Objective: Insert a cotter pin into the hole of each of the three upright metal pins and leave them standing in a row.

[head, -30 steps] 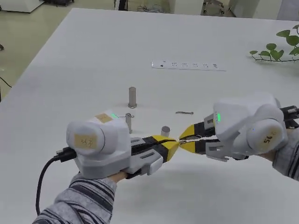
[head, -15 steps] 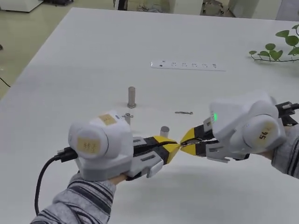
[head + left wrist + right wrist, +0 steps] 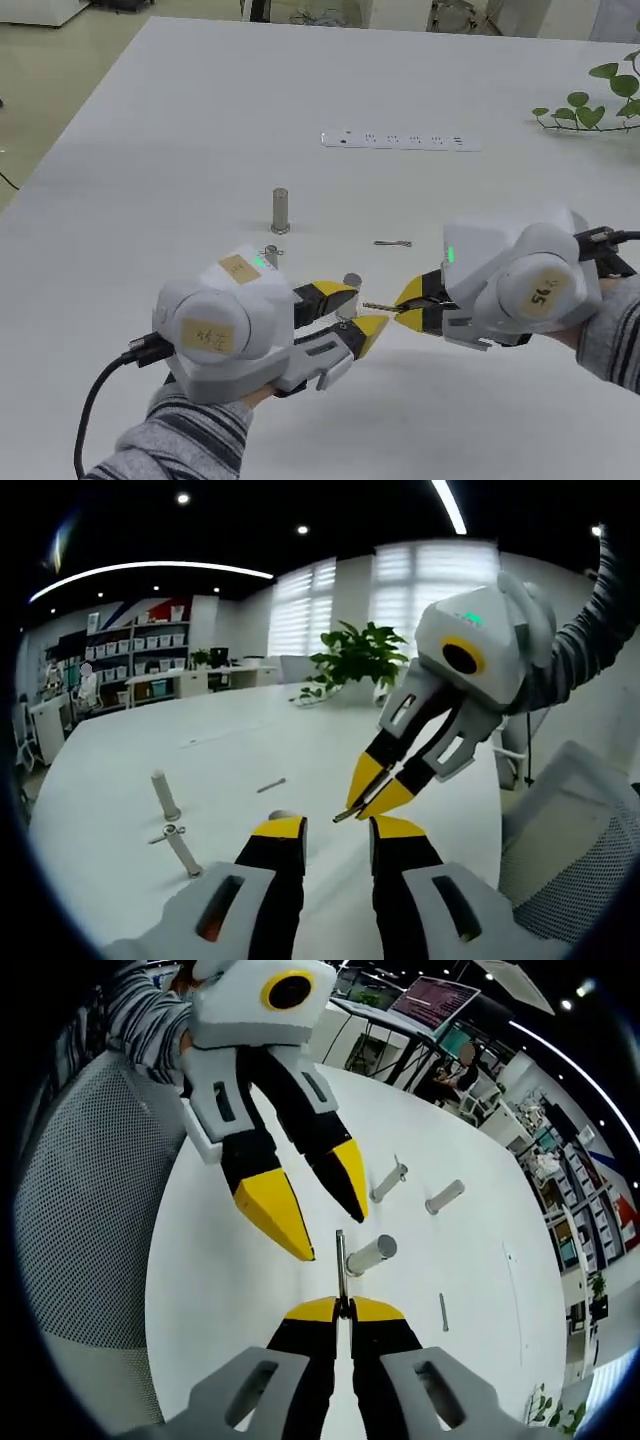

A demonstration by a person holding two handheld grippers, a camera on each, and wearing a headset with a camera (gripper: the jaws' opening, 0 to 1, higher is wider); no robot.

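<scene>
My right gripper [image 3: 412, 306] [image 3: 341, 1309] is shut on a thin cotter pin [image 3: 380, 307] [image 3: 340, 1255] [image 3: 345, 813], which points toward the left gripper. My left gripper [image 3: 356, 308] [image 3: 340, 828] is open, with its yellow tips on either side of the pin's free end. Three grey metal pins stand on the white table. The far pin [image 3: 280, 210] [image 3: 163, 793] is bare. The middle pin [image 3: 271, 256] [image 3: 184, 850] has a cotter pin through it. The nearest pin [image 3: 351, 282] [image 3: 372, 1254] is partly hidden behind the left jaws.
A loose cotter pin [image 3: 393, 243] [image 3: 270, 785] [image 3: 444, 1312] lies on the table [image 3: 180, 120] beyond the grippers. Farther back lies a white power strip [image 3: 400, 140]. Plant leaves [image 3: 590, 105] reach in at the far right edge.
The left gripper's jaws, shut at the cotter pin's end before, have opened. The right gripper still holds the pin. Both have shifted slightly.
</scene>
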